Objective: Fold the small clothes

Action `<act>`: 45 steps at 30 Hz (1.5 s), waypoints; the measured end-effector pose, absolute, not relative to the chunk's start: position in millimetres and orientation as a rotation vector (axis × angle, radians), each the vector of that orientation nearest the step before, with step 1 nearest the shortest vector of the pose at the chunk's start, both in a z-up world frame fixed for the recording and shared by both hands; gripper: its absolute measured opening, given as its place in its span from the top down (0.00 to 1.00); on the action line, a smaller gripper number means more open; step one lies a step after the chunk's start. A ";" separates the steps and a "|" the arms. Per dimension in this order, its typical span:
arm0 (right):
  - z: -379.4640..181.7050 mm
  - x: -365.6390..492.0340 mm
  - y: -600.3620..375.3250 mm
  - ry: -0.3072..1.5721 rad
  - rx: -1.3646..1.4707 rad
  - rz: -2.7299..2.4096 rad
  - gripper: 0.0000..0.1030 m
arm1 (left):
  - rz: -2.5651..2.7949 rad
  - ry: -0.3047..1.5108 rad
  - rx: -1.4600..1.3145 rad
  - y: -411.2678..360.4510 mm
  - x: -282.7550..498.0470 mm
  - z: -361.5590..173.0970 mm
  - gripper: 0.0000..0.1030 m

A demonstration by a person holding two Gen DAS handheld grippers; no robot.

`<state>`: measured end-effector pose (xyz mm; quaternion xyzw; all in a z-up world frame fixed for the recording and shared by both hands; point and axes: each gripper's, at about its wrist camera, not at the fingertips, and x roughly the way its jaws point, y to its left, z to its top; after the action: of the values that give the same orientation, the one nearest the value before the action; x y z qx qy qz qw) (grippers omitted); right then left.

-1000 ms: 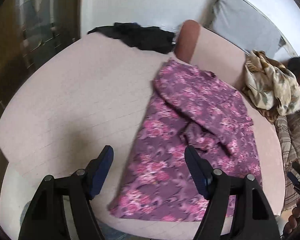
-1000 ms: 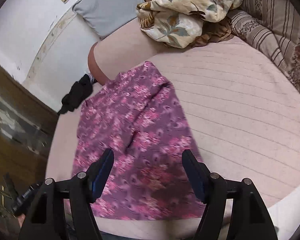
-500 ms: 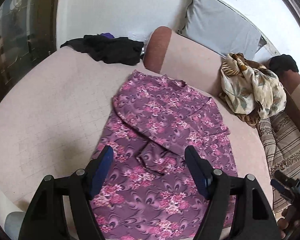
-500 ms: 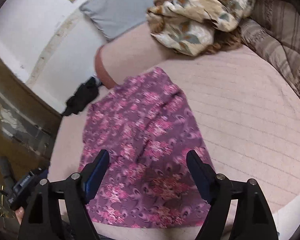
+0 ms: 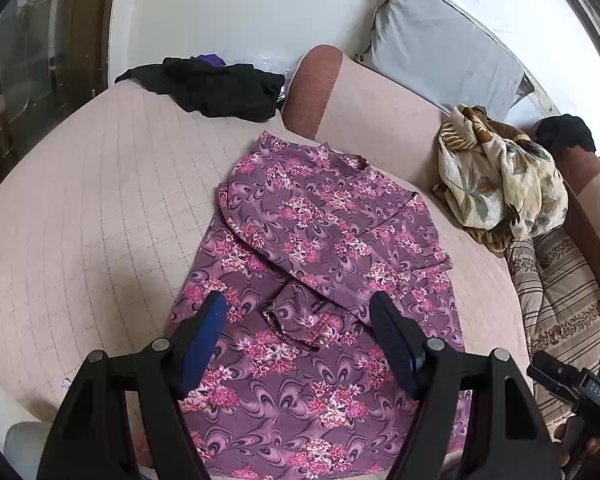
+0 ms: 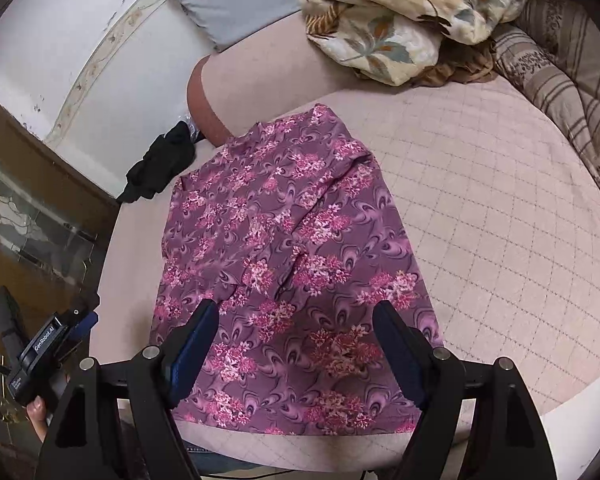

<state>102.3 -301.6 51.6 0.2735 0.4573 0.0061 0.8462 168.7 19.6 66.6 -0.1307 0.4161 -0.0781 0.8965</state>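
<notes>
The purple flowered dress [image 5: 324, 280] is lying flat on the pink bed [image 5: 100, 220], its long axis running from the near edge toward the far cushions. Both the left gripper [image 5: 300, 340] and right gripper [image 6: 296, 344] are hanging over its near hem with jaws apart and empty, neither clearly nearer.

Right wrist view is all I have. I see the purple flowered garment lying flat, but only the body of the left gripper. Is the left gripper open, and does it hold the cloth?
Observer: The left gripper is open and holds nothing; the purple garment shows between its fingers.
Operator: Is there other clothing that I cannot see?
Observer: Yes. A second black garment lies behind the beige floral cloth, at the far right.
Operator: And the black pile near the wall?
Observer: Something purple shows at the far edge of the black pile; your view does not show it.
</notes>
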 end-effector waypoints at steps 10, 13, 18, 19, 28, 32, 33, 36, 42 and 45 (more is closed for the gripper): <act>55.3 128.6 -288.7 0.978 0.531 0.051 0.19 | -0.165 0.870 -0.268 13.6 200.8 64.6 0.29; 48.8 138.4 -291.7 0.976 0.549 0.065 0.19 | -0.162 0.873 -0.256 10.2 210.8 64.3 0.29; 34.7 168.0 -302.8 0.982 0.556 0.091 0.19 | -0.160 0.866 -0.230 11.3 235.6 62.8 0.29; 31.0 174.4 -305.4 0.981 0.563 0.104 0.19 | -0.151 0.869 -0.219 12.9 242.3 60.3 0.29; -25.6 282.1 -330.6 1.044 0.542 0.163 0.19 | 0.027 0.997 -0.143 64.5 360.7 -1.4 0.29; -40.7 343.9 -343.7 1.055 0.495 0.166 0.19 | 0.001 1.050 -0.196 76.1 420.8 -24.9 0.29; -45.8 360.9 -348.3 1.062 0.488 0.160 0.19 | -0.016 1.054 -0.217 76.1 438.4 -30.4 0.29; -64.6 417.8 -363.7 1.093 0.478 0.125 0.20 | -0.027 1.075 -0.211 68.7 488.2 -47.3 0.29; -96.4 507.0 -392.9 1.127 0.545 0.080 0.32 | -0.124 1.111 -0.297 59.9 553.4 -66.5 0.39; -103.7 527.1 -391.1 1.144 0.522 0.066 0.51 | -0.107 1.127 -0.272 51.5 564.3 -73.7 0.83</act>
<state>527.1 -391.1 -103.7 0.2440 0.5349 0.0310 0.8083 564.3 51.5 -73.7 -0.1282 0.5323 -0.0504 0.8353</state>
